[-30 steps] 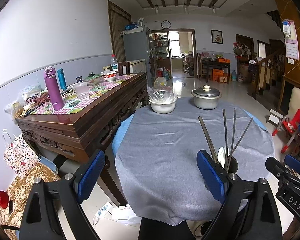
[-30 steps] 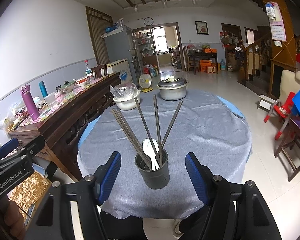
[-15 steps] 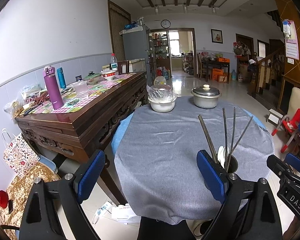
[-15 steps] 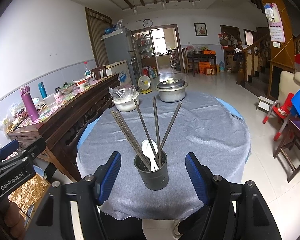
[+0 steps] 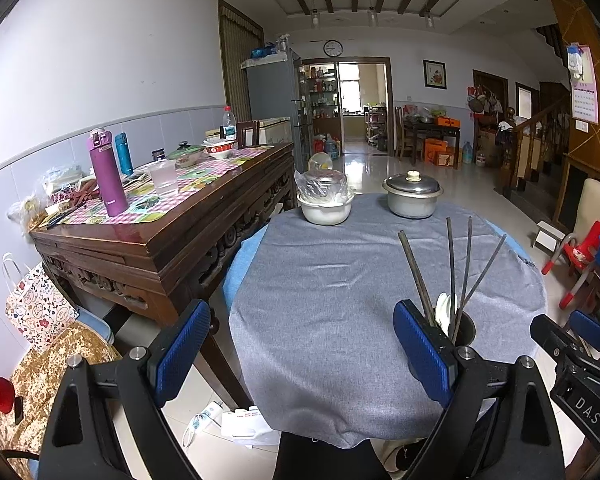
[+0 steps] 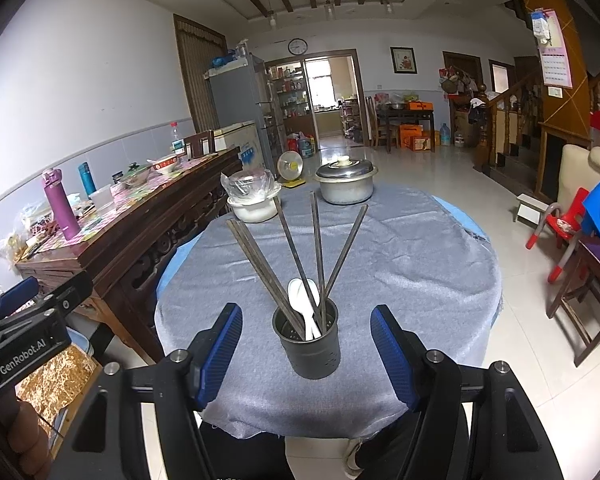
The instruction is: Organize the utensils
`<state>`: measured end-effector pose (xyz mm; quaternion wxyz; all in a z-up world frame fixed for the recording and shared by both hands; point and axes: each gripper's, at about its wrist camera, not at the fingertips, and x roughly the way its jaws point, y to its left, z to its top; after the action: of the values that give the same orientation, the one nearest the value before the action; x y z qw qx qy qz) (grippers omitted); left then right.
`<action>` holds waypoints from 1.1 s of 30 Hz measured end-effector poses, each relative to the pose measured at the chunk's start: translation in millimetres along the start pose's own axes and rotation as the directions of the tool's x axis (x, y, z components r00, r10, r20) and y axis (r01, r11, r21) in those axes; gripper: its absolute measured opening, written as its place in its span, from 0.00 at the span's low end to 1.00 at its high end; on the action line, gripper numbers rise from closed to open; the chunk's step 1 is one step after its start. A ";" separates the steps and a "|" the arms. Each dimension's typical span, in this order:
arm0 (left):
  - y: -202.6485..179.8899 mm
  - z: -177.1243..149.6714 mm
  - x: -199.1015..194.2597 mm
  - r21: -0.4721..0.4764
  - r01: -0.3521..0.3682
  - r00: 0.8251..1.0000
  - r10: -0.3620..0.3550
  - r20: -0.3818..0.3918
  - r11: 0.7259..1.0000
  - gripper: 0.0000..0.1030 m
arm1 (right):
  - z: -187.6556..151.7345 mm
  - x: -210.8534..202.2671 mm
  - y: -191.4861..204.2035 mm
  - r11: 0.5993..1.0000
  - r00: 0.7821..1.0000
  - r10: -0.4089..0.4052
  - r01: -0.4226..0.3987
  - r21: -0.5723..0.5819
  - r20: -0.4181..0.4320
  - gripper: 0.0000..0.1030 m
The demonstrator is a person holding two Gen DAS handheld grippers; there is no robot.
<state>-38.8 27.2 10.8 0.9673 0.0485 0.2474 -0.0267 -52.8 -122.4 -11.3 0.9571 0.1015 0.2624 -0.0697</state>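
The right gripper [image 6: 306,354] hangs just off the near edge of the bench [image 6: 420,272], spread wide and holding nothing, with the dark holder [image 6: 309,342] standing straight ahead between its blue pads [image 6: 220,350] but not touching either. In the holder sit a white spoon [image 6: 302,304] and several dark chopsticks [image 6: 296,248] that fan upward and away from the gripper. The left gripper [image 5: 300,356] is also spread wide and empty; from it the holder [image 5: 462,328] lies ahead and to the right, partly hidden behind its right finger, and the cloth directly ahead is bare. Farther off, at the far side of the bench, stand a bag-covered bowl [image 6: 254,200] and a lidded pot [image 6: 346,184]. By the look of it the utensils are already gathered, so this seems either the very end of the job or a pause before a last tidy. If anything remains, the next move calls for the right gripper to ease forward and close gently, on the holder or on one splayed chopstick, without tipping the holder.
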 end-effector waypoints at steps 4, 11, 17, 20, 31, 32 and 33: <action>0.4 -0.7 -0.7 0.002 0.000 1.000 0.000 0.001 1.000 0.90 | -0.1 0.2 0.6 1.000 1.000 -0.001 0.001 0.003 0.001 0.68; 2.7 -1.9 -1.2 -0.007 0.004 1.000 -0.004 -0.004 1.000 0.90 | -0.6 1.2 4.9 1.000 1.000 0.000 0.000 0.000 -0.006 0.68; 2.4 -2.9 -1.8 -0.007 0.000 1.000 0.000 -0.004 1.000 0.90 | -1.4 1.2 10.0 1.000 1.000 0.000 0.000 -0.016 -0.004 0.68; 3.2 -3.1 -1.9 -0.009 -0.001 1.000 0.001 -0.004 1.000 0.90 | -2.2 3.3 11.2 1.000 1.000 0.002 -0.002 -0.020 -0.005 0.68; 4.9 -3.6 1.3 -0.013 -0.003 1.000 0.003 -0.010 1.000 0.90 | -1.8 5.6 14.0 1.000 1.000 0.009 -0.009 -0.021 0.001 0.68; 4.7 -3.5 1.9 -0.014 -0.004 1.000 0.004 -0.011 1.000 0.90 | -0.8 6.4 14.5 1.000 1.000 0.010 -0.009 -0.021 0.003 0.68; 5.3 -3.2 2.6 -0.016 -0.003 1.000 0.002 -0.013 1.000 0.90 | 0.2 7.0 15.2 1.000 1.000 0.009 -0.009 -0.022 0.004 0.68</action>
<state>-37.6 32.7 7.2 0.9661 0.0414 0.2536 -0.0233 -43.8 -108.3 -12.3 0.9590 0.0919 0.2607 -0.0626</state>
